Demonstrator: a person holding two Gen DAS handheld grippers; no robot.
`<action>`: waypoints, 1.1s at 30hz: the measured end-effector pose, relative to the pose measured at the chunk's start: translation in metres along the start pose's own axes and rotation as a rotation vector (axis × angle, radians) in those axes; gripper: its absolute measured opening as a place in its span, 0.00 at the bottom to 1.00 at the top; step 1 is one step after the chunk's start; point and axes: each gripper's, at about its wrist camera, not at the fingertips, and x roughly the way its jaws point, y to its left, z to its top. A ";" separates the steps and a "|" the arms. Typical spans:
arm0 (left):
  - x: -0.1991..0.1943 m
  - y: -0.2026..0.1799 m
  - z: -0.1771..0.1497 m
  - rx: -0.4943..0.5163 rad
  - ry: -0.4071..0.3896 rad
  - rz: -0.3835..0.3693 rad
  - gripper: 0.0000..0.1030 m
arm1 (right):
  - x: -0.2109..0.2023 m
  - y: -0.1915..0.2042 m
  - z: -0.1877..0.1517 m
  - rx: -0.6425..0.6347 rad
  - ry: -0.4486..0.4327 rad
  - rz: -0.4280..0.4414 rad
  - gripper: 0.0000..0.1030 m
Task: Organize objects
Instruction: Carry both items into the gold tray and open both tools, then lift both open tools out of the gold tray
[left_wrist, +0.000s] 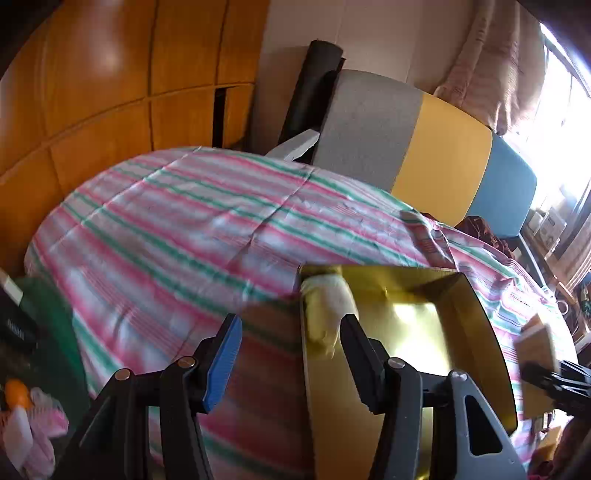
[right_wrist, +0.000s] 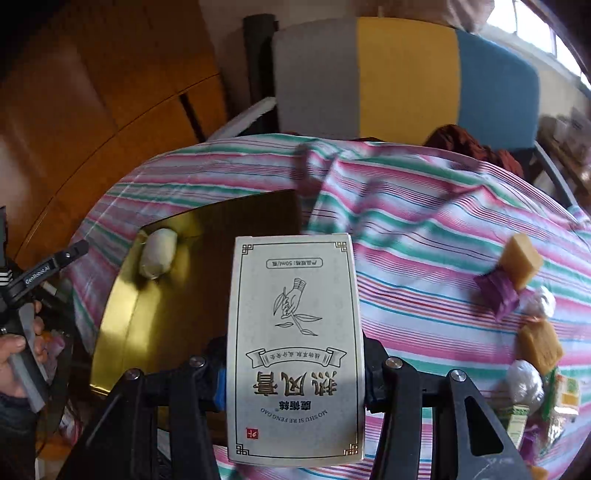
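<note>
A shiny gold box (left_wrist: 406, 332) lies open on the striped cloth, with a white wrapped lump (left_wrist: 328, 306) in its far left corner. My left gripper (left_wrist: 291, 354) hovers over the box's left wall, open, with nothing between its pads. My right gripper (right_wrist: 295, 387) is shut on a white carton (right_wrist: 295, 332) printed with a hand, a sprig and large characters, held above the cloth just right of the gold box (right_wrist: 147, 314). The white lump (right_wrist: 159, 254) also shows there. The carton (left_wrist: 535, 343) appears blurred at the right edge of the left wrist view.
Yellow blocks (right_wrist: 521, 258), a purple wrapper (right_wrist: 495, 291), white wrapped balls (right_wrist: 524, 384) and packets lie heaped at the right on the striped cloth (right_wrist: 424, 229). A grey, yellow and blue backrest (left_wrist: 424, 147) stands behind it, wooden cupboards (left_wrist: 110, 92) to the left. A hand (right_wrist: 14, 347) grips the left tool.
</note>
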 end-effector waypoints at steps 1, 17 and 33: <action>-0.003 0.003 -0.005 -0.003 0.001 0.000 0.54 | 0.008 0.016 0.002 -0.023 0.016 0.033 0.50; -0.017 0.045 -0.040 -0.099 0.027 -0.013 0.55 | 0.151 0.171 0.019 -0.105 0.275 0.214 0.57; -0.039 0.025 -0.039 -0.064 -0.017 -0.016 0.55 | 0.130 0.142 0.007 0.132 0.293 0.448 0.89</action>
